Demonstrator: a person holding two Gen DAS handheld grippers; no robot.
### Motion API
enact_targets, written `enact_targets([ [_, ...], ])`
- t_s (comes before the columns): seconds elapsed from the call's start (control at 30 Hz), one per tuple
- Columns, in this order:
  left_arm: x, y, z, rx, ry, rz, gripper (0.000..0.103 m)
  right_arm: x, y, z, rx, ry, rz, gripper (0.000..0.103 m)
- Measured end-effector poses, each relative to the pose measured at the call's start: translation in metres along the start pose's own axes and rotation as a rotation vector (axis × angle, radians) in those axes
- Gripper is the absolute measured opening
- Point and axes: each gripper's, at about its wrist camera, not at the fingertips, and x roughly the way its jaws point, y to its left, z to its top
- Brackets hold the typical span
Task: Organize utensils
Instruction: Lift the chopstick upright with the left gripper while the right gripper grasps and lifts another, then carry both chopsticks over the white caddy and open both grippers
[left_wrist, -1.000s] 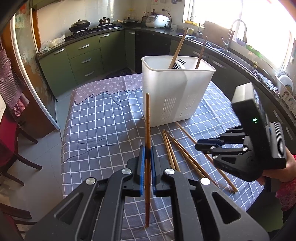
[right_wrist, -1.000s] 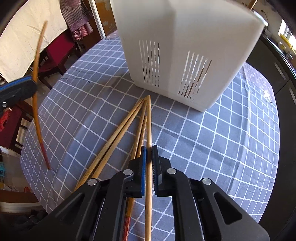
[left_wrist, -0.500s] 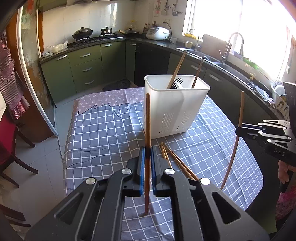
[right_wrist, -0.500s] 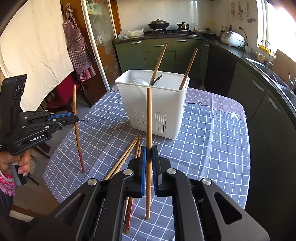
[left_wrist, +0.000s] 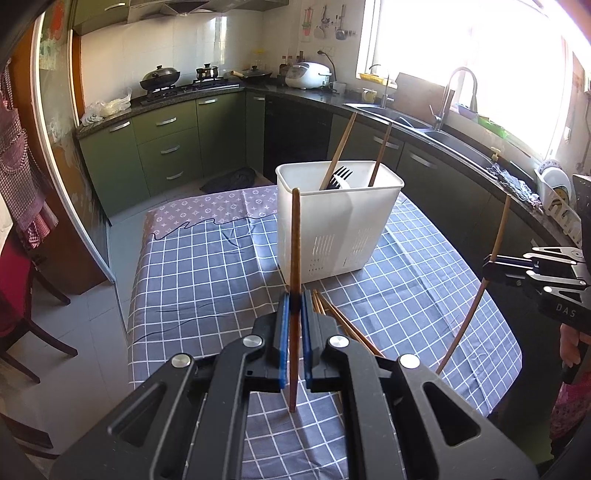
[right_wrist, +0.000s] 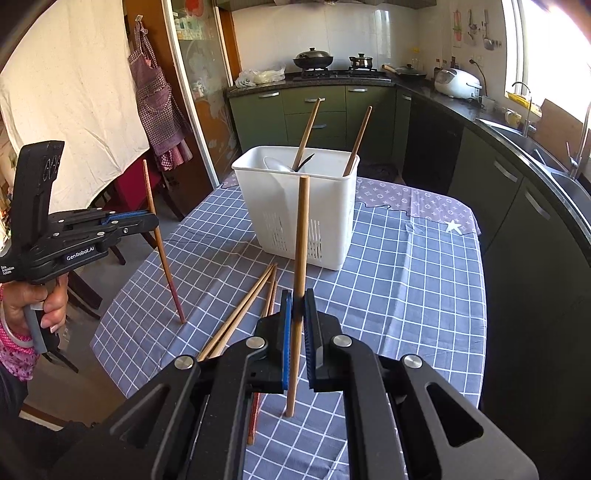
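both grippers are pinching one chopstick each: left gripper (left_wrist: 292, 317) clamping the dark chopstick (left_wrist: 294, 240), right gripper (right_wrist: 297, 314) clamping the pale chopstick (right_wrist: 301, 236). white holder (left_wrist: 338, 218) is sitting ahead on the table. i'd be lifting clear of its rim, then lowering tip-first.

a white rice cooker (left_wrist: 308, 75) sits on the dark counter beside the stove, where a lidded wok (left_wrist: 160, 76) rests. a checked apron (right_wrist: 157, 107) hangs by the doorway.
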Motion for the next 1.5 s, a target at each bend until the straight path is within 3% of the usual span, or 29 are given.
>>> enact_targets([
  [0.4, -0.005, -0.006, 0.013, 0.013, -0.02, -0.012, 0.006, -0.002, -0.003, 0.02, 0.016, -0.032, 0.01, 0.007],
  [0.67, -0.014, -0.015, 0.044, 0.031, -0.05, -0.042, 0.006, -0.019, -0.002, 0.055, 0.017, -0.091, 0.038, 0.007],
  [0.9, -0.044, -0.021, 0.091, 0.037, -0.171, -0.047, 0.006, -0.051, 0.002, 0.102, 0.011, -0.176, 0.059, 0.007],
  [1.13, -0.073, -0.024, 0.138, 0.015, -0.347, -0.049, 0.006, -0.084, 0.005, 0.156, 0.018, -0.293, 0.048, 0.007],
  [1.4, -0.035, -0.023, 0.166, -0.027, -0.394, 0.02, 0.006, -0.071, -0.006, 0.2, 0.055, -0.346, -0.023, 0.007],
  [1.5, -0.007, -0.019, 0.163, -0.028, -0.335, 0.037, 0.006, -0.045, -0.015, 0.202, 0.069, -0.305, -0.037, 0.007],
])
